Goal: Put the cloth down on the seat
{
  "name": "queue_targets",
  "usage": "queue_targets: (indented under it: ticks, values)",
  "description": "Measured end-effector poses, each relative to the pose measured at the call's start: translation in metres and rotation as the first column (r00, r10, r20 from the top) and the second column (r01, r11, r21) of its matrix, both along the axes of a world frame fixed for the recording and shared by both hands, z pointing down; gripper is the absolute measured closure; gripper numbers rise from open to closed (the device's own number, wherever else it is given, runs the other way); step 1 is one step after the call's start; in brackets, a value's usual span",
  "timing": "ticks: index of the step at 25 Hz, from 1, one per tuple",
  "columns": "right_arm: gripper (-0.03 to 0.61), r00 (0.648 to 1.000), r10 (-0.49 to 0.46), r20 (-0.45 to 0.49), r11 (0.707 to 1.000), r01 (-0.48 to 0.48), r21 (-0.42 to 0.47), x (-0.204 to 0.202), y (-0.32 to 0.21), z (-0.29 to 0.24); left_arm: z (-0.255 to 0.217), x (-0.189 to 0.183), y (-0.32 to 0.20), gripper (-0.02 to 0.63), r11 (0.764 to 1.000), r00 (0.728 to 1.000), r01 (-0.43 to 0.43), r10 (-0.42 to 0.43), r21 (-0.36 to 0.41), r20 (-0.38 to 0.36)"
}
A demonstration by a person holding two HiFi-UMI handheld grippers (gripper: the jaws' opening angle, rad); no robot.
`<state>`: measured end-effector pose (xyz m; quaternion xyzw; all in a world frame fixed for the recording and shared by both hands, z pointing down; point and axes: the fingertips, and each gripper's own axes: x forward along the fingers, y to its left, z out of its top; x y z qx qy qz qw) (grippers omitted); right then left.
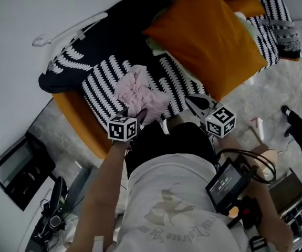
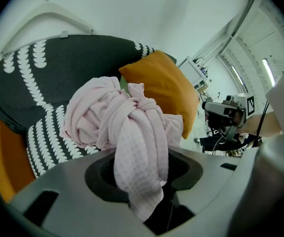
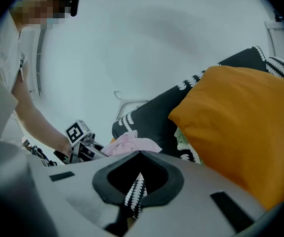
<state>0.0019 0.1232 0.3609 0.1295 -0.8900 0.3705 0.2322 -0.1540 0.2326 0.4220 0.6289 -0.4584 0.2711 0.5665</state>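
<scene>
Head view: cloth, pink and knotted into a bunch, over the front of the seat on its black-and-white patterned cover; whether it rests there cannot be told. Left gripper at its near edge. Right gripper just beside, jaws spread in a V, holding nothing. Orange cushion fills the seat's right part; white hanger lies along the backrest

Left gripper view: jaws closed on a waffle-weave tail of the cloth, bunch hanging beyond the tips. Advice: lower until the bunch settles on bare cover left of the cushion, then open wide and draw straight back, lest the tail snag

Right gripper view: only a strip of cover shows in the gap; cushion close at right, best kept clear of
</scene>
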Motion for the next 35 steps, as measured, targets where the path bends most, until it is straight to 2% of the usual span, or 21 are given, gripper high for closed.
queue_targets:
  ticks: [6,17,26,35]
  values:
    - [0.563,1.0,-0.006,-0.02,1.0,0.006,-0.021,-0.003,0.006,0.019,0.025,-0.009,-0.001,0.419,1.0,1.0,-0.014,0.014,-0.008,0.011]
    - [0.563,0.998,0.034,-0.053,0.998,-0.036,-0.044,0.022,-0.008,0.049,0.066,0.017,-0.031,0.419,0.999,0.999,-0.039,0.039,-0.012,-0.009]
    - [0.563,0.996,0.072,-0.051,0.994,-0.076,-0.08,0.042,-0.012,0.064,0.092,0.051,-0.052,0.417,0.99,0.991,-0.137,0.137,-0.034,-0.008]
    - [0.563,0.989,0.141,-0.04,0.984,-0.145,-0.104,0.064,-0.014,0.082,0.122,0.057,-0.076,0.417,0.974,0.974,-0.222,0.223,-0.037,0.042]
